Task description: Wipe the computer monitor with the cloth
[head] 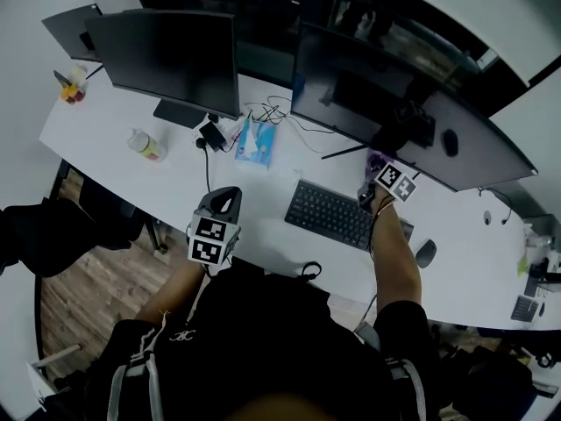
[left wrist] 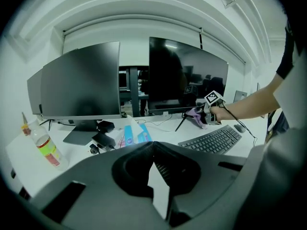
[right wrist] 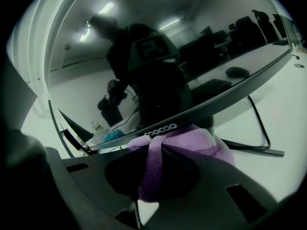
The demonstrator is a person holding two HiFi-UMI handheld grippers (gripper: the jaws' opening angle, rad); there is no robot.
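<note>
Purple cloth [right wrist: 211,145], clamped in right tongs [right wrist: 154,150], meets monitor's [right wrist: 168,56] edge.

Tongs [right wrist: 158,176] clamp purple cloth [right wrist: 192,145], cloth against curved monitor's [right wrist: 158,56] bottom edge.

Purple cloth [right wrist: 178,146] fluffy fleece; monitor [right wrist: 158,56] screen glossy, mirror-like; desk [head: 282,175] smooth matt white; keyboard [head: 333,214] matt dark plastic; bottle [head: 145,144] clear plastic.
</note>
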